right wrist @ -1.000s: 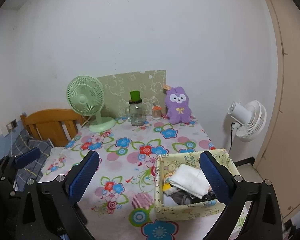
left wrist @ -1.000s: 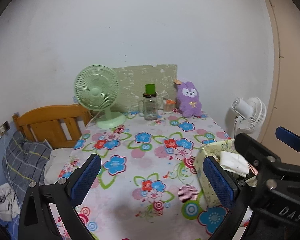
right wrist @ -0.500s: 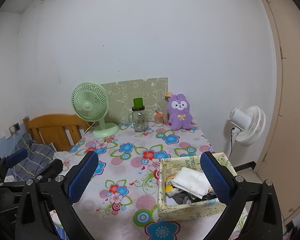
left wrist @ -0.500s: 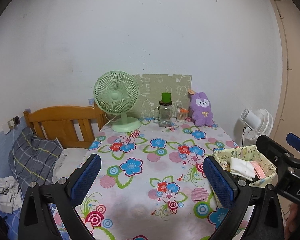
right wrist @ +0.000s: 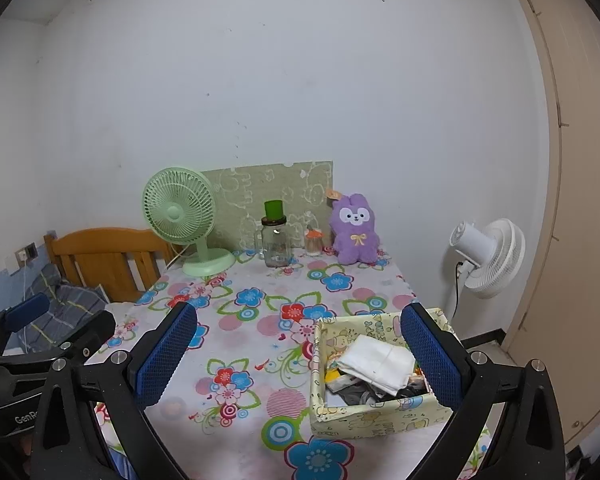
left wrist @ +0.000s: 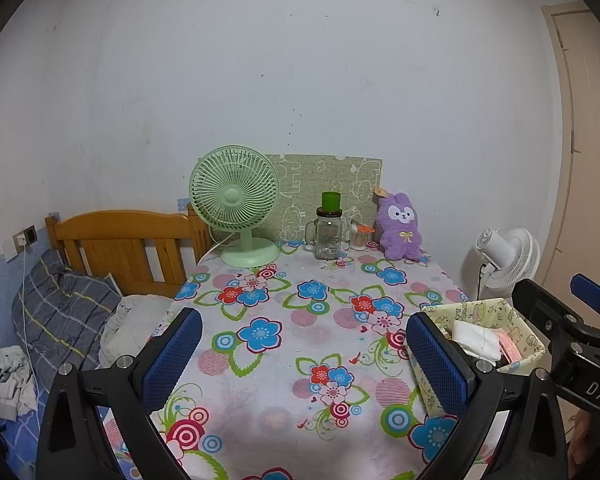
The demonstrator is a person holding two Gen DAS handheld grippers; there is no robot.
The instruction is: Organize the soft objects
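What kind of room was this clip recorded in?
Most likely a small bedroom: a wooden bed headboard with a plaid pillow sits beside a table under a floral tablecloth, and a purple plush toy leans by the wall.

Two fans are counted: one green fan (right wrist: 179,210) on the bench (right wrist: 260,312) and one white fan (right wrist: 490,256) beside it. One plush toy (right wrist: 354,230), one glass jar (right wrist: 276,240) and one fabric box (right wrist: 364,412) are recorded.

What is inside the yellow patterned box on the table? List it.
In the yellow box, a folded white cloth lies on top, over grey and yellow fabric. Whatever lies deeper is covered.
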